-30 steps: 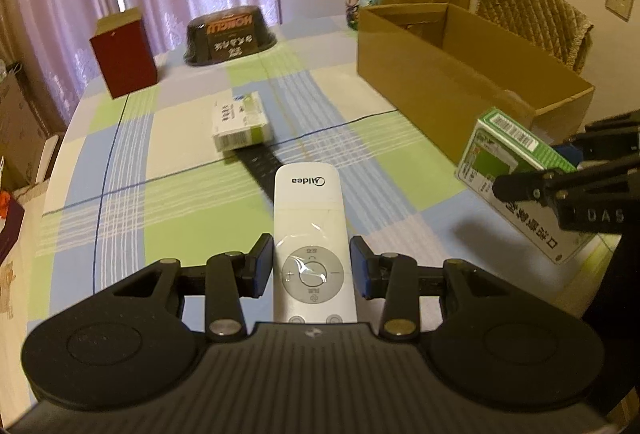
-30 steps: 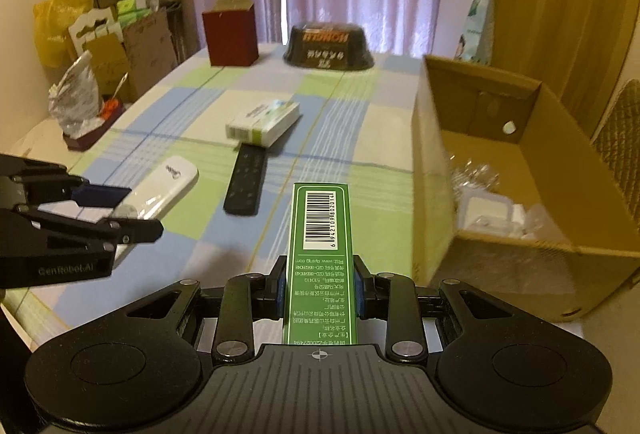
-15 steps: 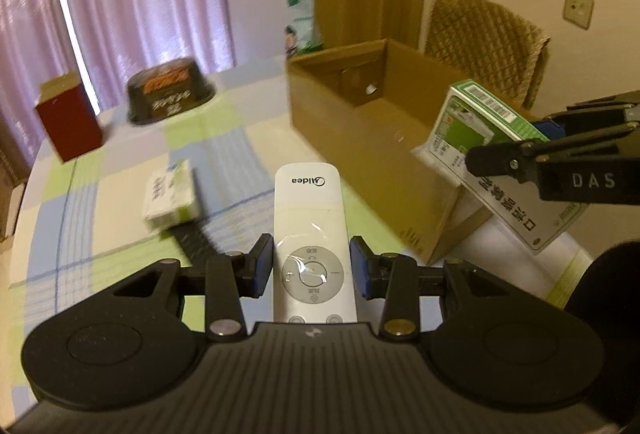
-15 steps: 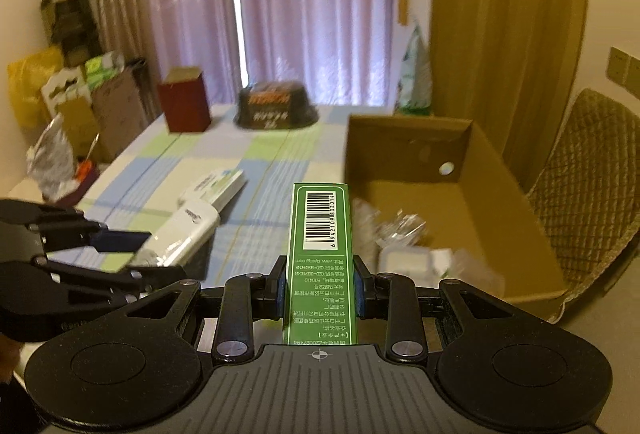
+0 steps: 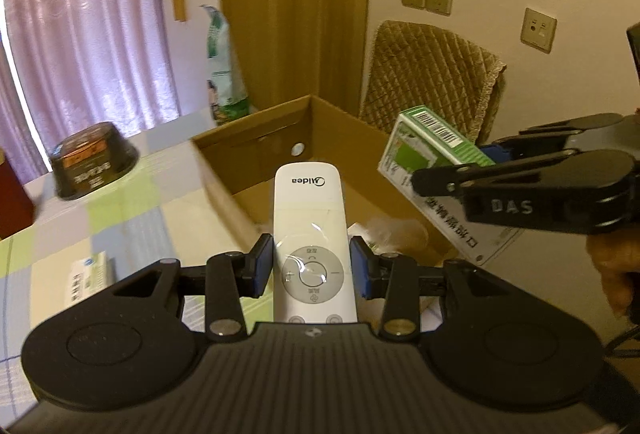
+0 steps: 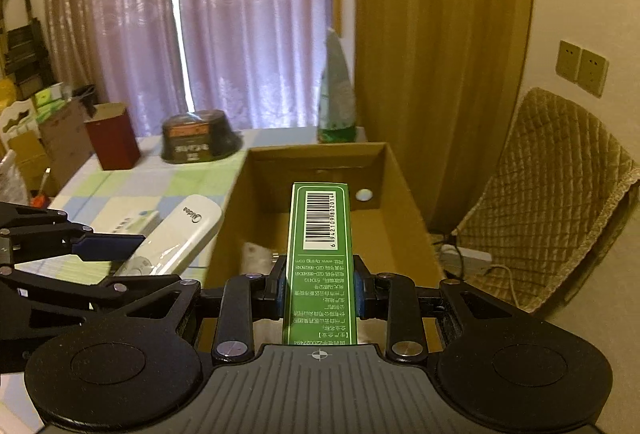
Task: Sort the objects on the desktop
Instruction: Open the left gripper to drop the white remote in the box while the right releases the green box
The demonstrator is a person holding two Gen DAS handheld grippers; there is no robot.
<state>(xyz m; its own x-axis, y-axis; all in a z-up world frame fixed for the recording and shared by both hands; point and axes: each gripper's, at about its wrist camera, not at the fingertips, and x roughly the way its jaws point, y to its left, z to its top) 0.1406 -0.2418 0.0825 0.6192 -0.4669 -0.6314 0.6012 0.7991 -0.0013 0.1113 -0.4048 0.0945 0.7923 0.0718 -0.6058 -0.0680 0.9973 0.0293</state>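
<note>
Left tongs (image 5: 312, 268) clamped on white oblong Midea remote (image 5: 310, 234); right tongs (image 6: 320, 290) clamped on green barcoded carton (image 6: 320, 254). Both held above open brown cardboard box (image 6: 404, 189) on counter (image 6: 132, 189).

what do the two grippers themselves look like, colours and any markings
Both are matte black: a ribbed body flanked by two round discs, with linked arms, silver pivot bolts and blue pads lining the jaws. The left gripper is seen from above; the right gripper, seen side-on, carries pale "DAS" lettering.
</note>
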